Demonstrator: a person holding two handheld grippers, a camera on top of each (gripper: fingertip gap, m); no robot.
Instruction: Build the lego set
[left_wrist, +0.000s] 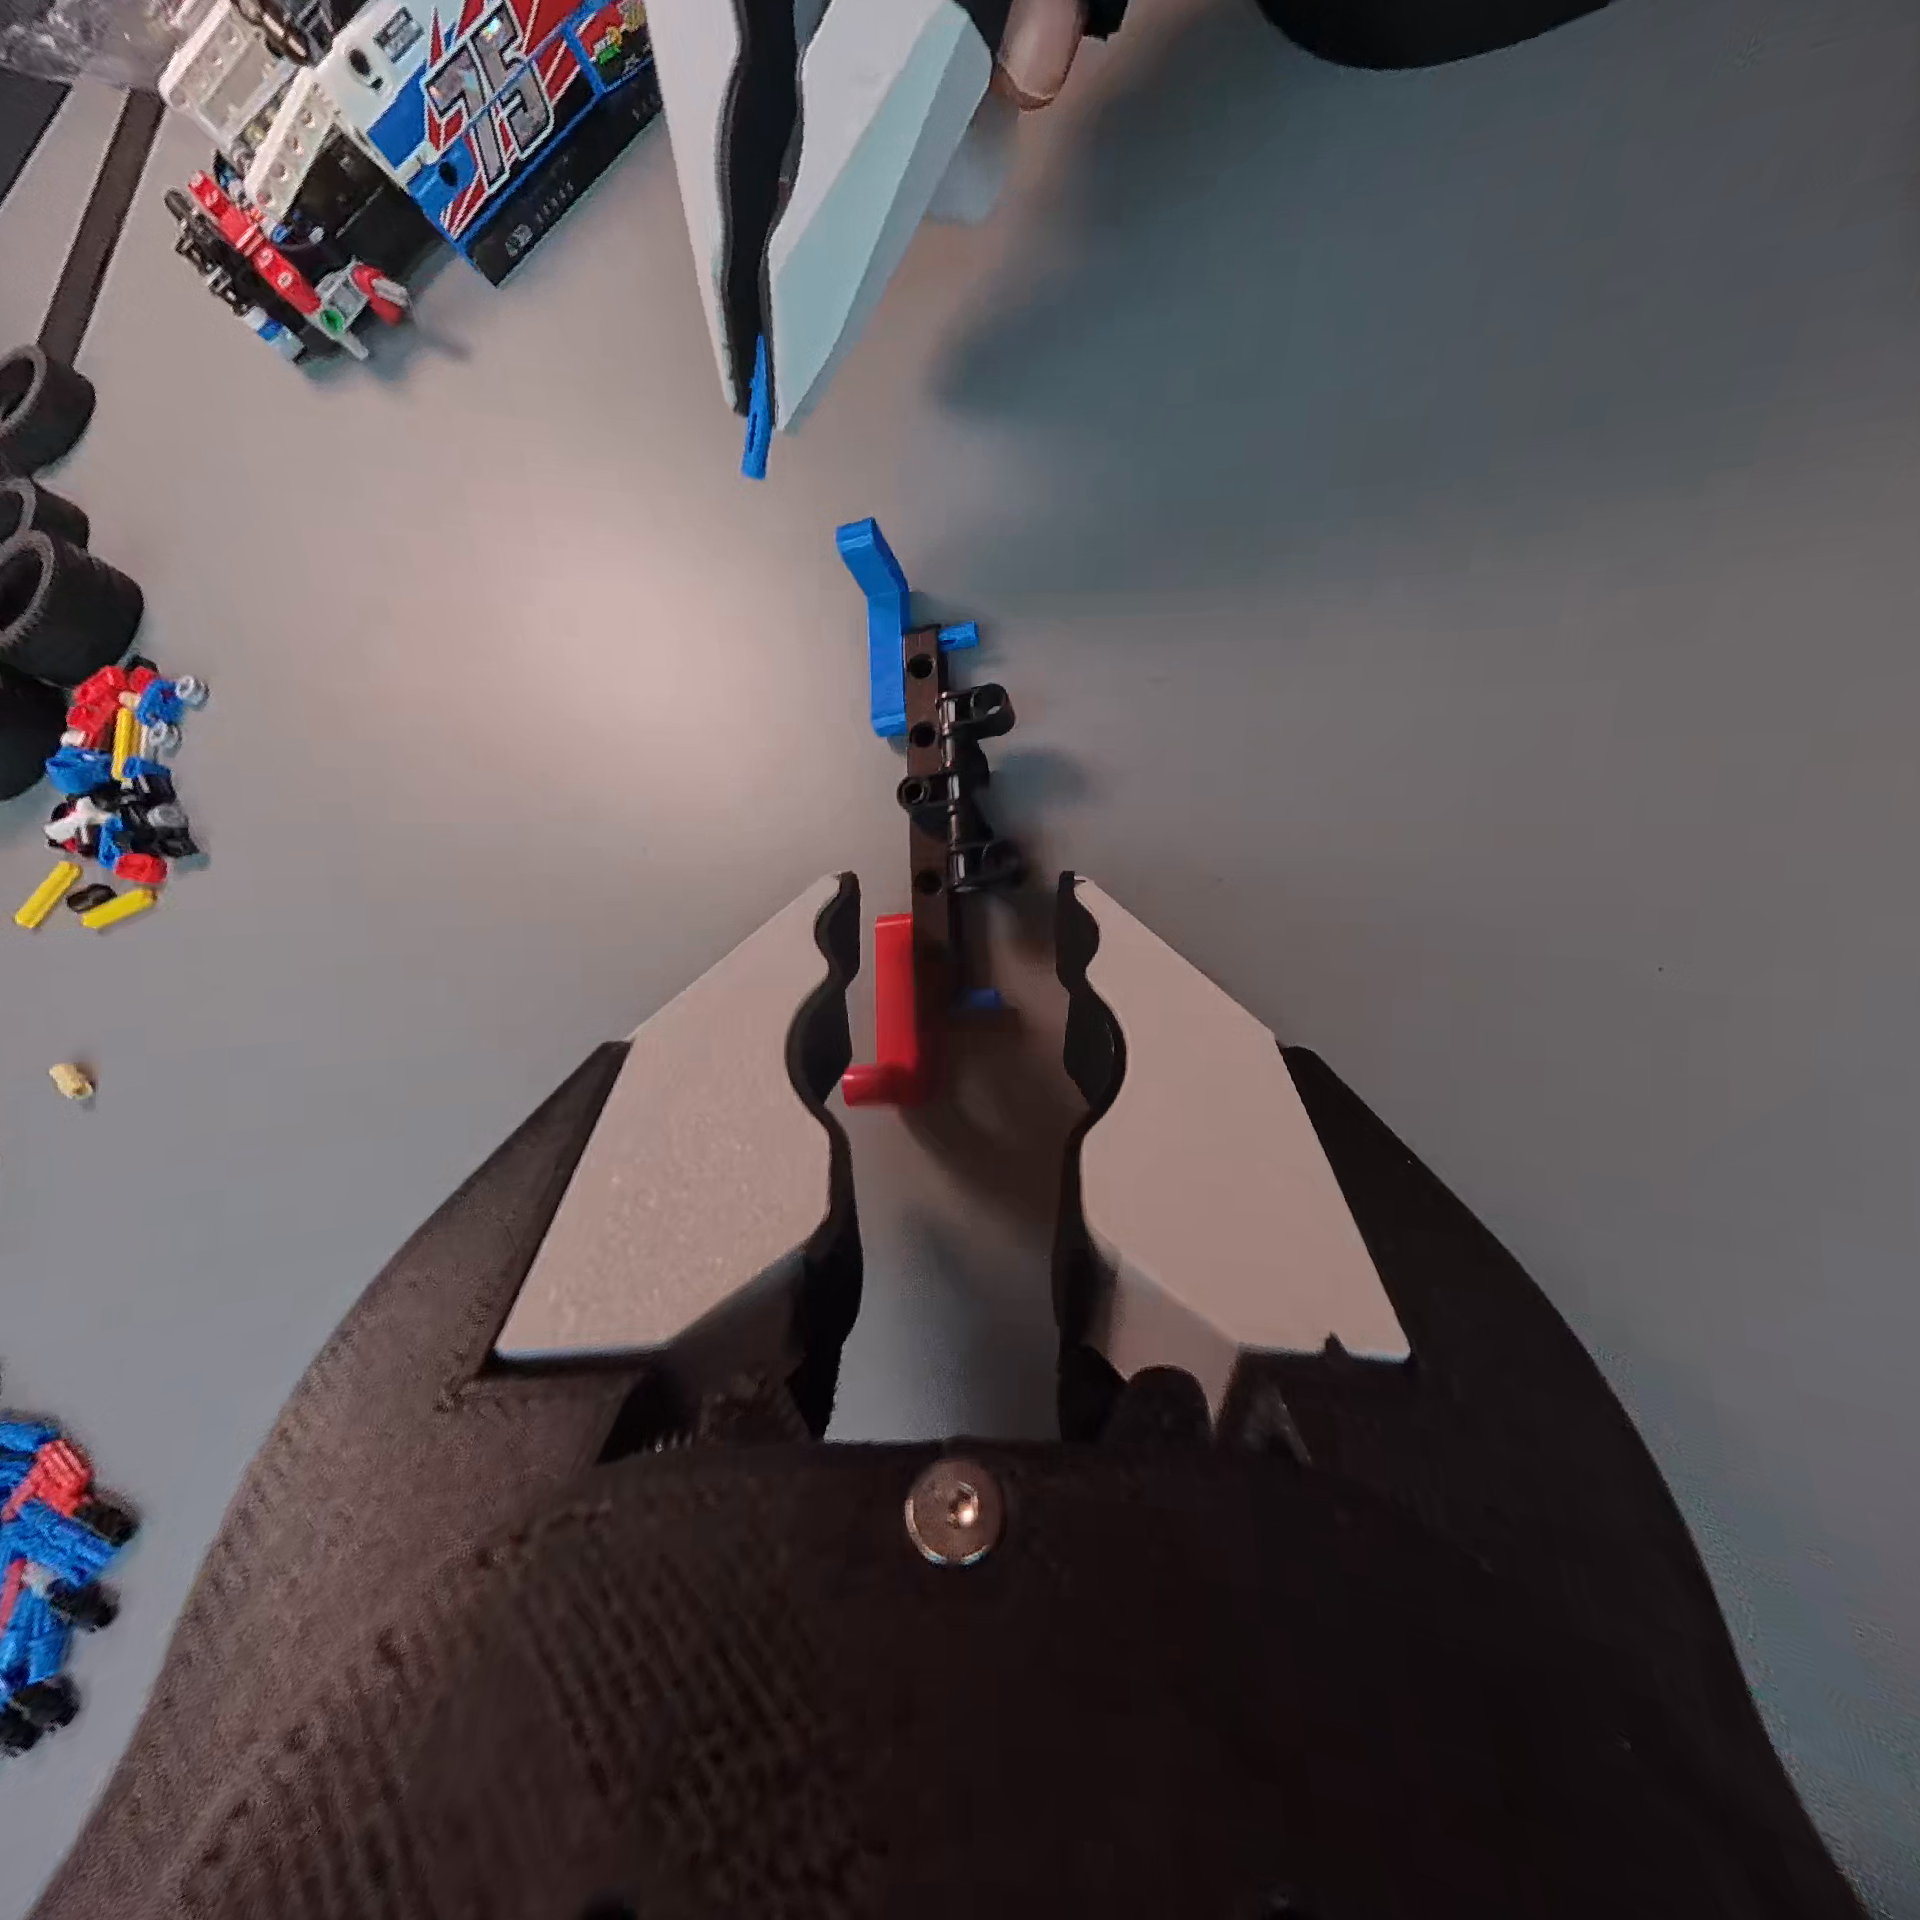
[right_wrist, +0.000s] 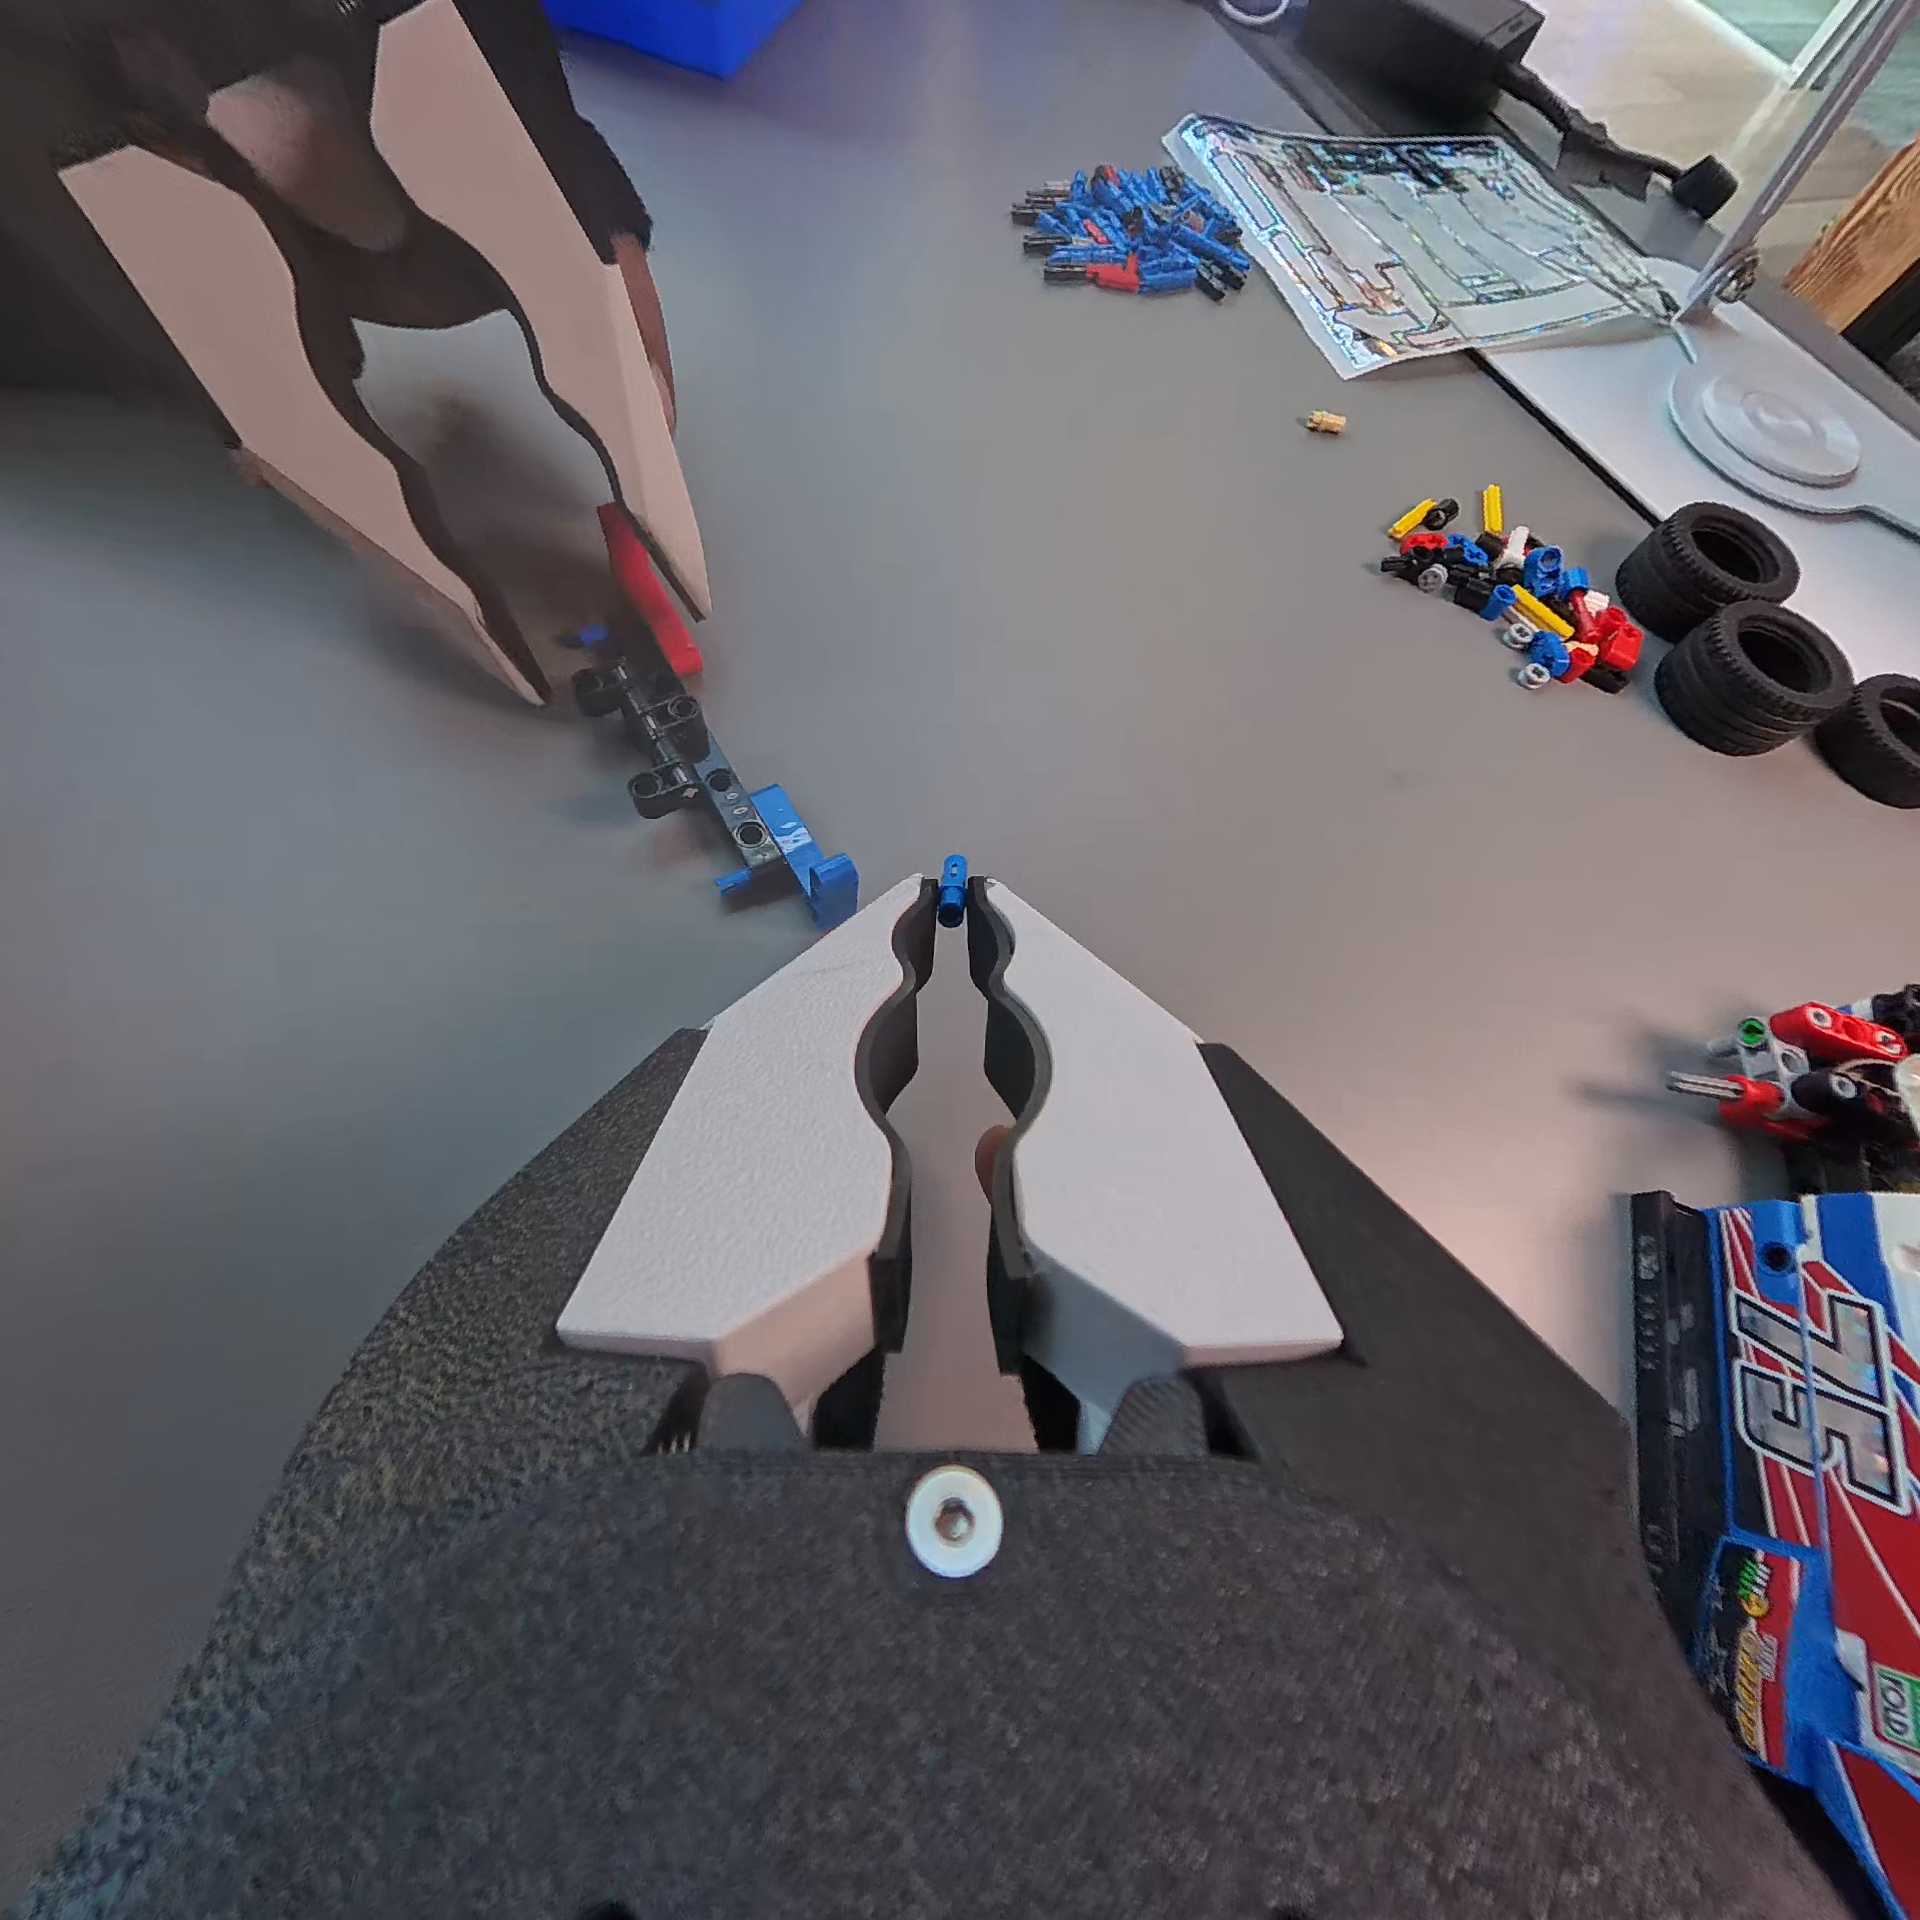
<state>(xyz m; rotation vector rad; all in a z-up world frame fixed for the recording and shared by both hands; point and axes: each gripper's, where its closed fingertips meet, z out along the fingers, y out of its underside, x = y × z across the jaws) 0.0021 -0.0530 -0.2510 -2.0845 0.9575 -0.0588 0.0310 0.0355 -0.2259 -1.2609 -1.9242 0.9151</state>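
A black beam assembly (left_wrist: 925, 790) lies on the grey table, with a blue angled piece (left_wrist: 881, 634) at its far end and a red angled piece (left_wrist: 891, 1008) at its near end. My left gripper (left_wrist: 958, 888) is open, its jaws standing either side of the assembly's near end; the red piece lies close to the left finger. My right gripper (right_wrist: 952, 888) is shut on a small blue pin (right_wrist: 952, 894), just right of the assembly's blue end (right_wrist: 795, 847). The right gripper also shows in the left wrist view (left_wrist: 764, 400), holding the pin (left_wrist: 755, 431) above the table.
A part-built car with a blue, red and white panel (right_wrist: 1808, 1455) is at the right. Black tyres (right_wrist: 1745, 675), a mixed pile of small parts (right_wrist: 1527, 592), a pile of blue pins (right_wrist: 1138, 234), a sticker sheet (right_wrist: 1434, 239) and a tan piece (right_wrist: 1326, 421) lie farther off. Spacing between my two grippers at the tips: around 10 centimeters.
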